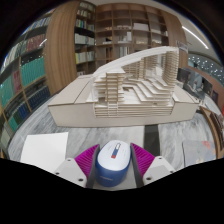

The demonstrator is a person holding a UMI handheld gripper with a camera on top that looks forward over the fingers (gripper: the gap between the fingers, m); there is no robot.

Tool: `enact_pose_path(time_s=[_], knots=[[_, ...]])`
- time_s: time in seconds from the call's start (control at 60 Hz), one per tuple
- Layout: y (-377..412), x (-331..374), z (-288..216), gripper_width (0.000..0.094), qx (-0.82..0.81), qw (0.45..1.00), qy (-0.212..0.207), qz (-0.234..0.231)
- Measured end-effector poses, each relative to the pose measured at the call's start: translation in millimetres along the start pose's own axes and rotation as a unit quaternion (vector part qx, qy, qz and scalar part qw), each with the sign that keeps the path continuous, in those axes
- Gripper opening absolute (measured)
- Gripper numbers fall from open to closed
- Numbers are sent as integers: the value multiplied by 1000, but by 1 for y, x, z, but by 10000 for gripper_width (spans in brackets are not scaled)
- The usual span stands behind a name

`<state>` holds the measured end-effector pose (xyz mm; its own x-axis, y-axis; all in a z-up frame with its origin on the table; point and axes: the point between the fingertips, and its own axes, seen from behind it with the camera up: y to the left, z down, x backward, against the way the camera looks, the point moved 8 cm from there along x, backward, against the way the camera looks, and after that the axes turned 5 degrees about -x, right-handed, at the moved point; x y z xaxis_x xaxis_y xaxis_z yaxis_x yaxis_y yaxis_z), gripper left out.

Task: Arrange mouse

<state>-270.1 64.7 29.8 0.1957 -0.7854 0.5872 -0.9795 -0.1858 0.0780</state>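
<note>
A white and blue computer mouse (111,162) with a small red and blue mark on top sits between my two fingers. Both magenta pads (80,163) press against its sides, so my gripper (112,166) is shut on it. The mouse is held above a marble-patterned table (150,134). Its underside is hidden.
A white sheet or mat (44,150) lies on the table just left of my fingers. A large pale architectural model (125,92) stands beyond them. Bookshelves (40,60) line the room to the left and behind.
</note>
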Motion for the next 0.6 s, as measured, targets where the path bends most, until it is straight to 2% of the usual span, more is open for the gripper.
enact_pose_path(time_s=[0.017,0.05,0.15,0.317,0.433,0.5,0.6], knots=[[1,-1,-1,611,3,1000,1,-3],[4,-1,-1,486,-1,1000,8,-12],[8,8,-4,423,11,999,20,-30],[-17,97,-72,418,3,993,-107,-47],[-100,149,-98,416,-4,988,-153,10],[-159,160,-86,414,-17,989,-137,50],[-231,149,-34,413,-60,992,-73,87]])
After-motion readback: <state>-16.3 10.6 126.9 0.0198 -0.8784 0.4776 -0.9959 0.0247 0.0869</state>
